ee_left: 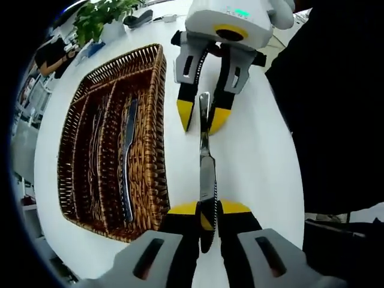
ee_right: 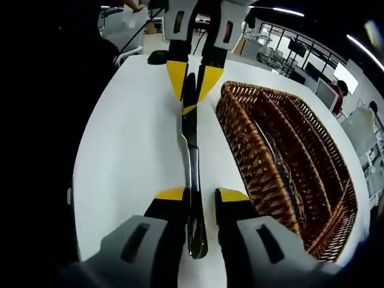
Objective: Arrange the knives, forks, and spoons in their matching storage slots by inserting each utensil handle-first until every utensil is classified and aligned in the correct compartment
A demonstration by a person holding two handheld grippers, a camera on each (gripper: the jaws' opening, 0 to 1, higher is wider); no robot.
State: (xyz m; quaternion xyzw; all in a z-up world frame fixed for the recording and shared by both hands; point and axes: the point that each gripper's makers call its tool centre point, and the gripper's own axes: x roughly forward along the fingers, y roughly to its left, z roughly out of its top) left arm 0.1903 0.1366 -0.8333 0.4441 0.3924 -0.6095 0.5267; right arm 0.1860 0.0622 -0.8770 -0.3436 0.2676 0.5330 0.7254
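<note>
A steel table knife [ee_left: 207, 171] hangs over the white table [ee_left: 258, 150], end to end between both grippers. My left gripper [ee_left: 208, 211] is shut on its serrated blade end. The right gripper [ee_left: 202, 117] comes in from the top of the left gripper view, its yellow fingertips straddling the handle. In the right gripper view the handle [ee_right: 195, 198] lies between my right gripper's [ee_right: 201, 195] jaws with a slim gap on one side, and the left gripper [ee_right: 191, 90] pinches the blade. The wicker cutlery basket [ee_left: 157, 120] [ee_right: 240, 138] lies beside the knife, with a knife [ee_left: 127, 162] in its nearest slot.
More cutlery [ee_left: 96, 150] lies in the basket's other slots. A potted plant [ee_left: 102, 18] and a dark object [ee_left: 138, 21] stand at the table's far end. A person's dark clothing [ee_left: 336, 108] borders the table edge. Office desks and monitors [ee_right: 327, 90] lie beyond the basket.
</note>
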